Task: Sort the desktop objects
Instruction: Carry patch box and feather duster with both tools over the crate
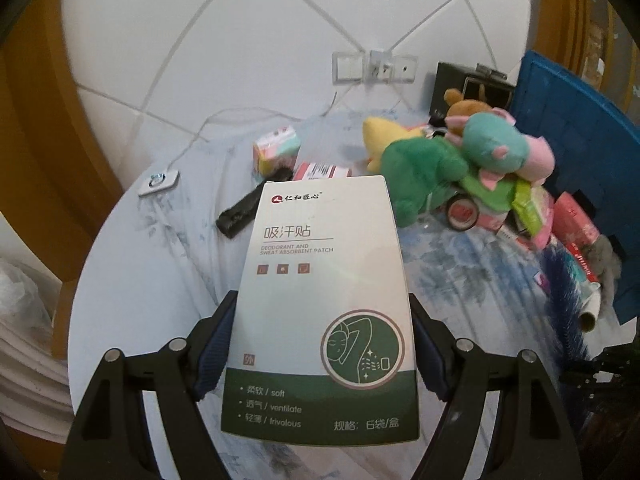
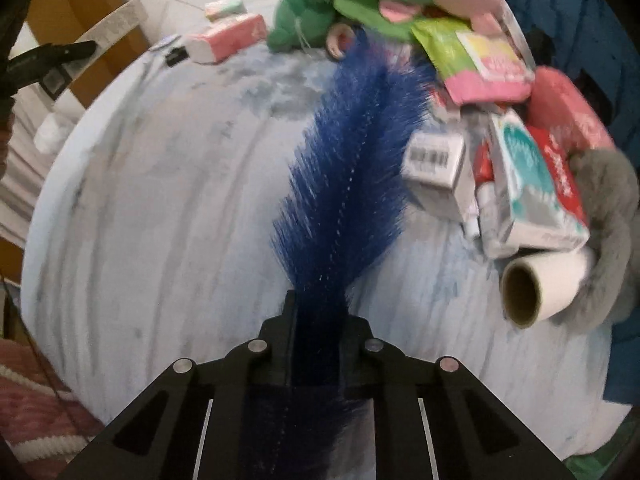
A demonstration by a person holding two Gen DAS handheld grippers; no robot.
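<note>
My left gripper (image 1: pixel 322 320) is shut on a white and green box of sweat patches (image 1: pixel 324 260), its blue pads pressing on the two long sides, and holds it above the round pale blue table (image 1: pixel 160 280). My right gripper (image 2: pixel 318 308) is shut on the base of a dark blue bristly brush (image 2: pixel 348 168), which reaches out over the table toward the pile of things. In the left wrist view that brush (image 1: pixel 564 292) shows at the right. In the right wrist view the white box (image 2: pixel 116 28) appears edge-on at the top left.
Plush toys (image 1: pixel 460 160) are piled at the back right against a blue crate (image 1: pixel 572 128). Small boxes (image 2: pixel 436 168), a paper roll (image 2: pixel 540 284) and a grey furry thing (image 2: pixel 608 216) crowd the right edge. Tissue packs (image 1: pixel 276 148), a black strip (image 1: pixel 244 212) and a cabled white pad (image 1: pixel 158 182) lie at the back left.
</note>
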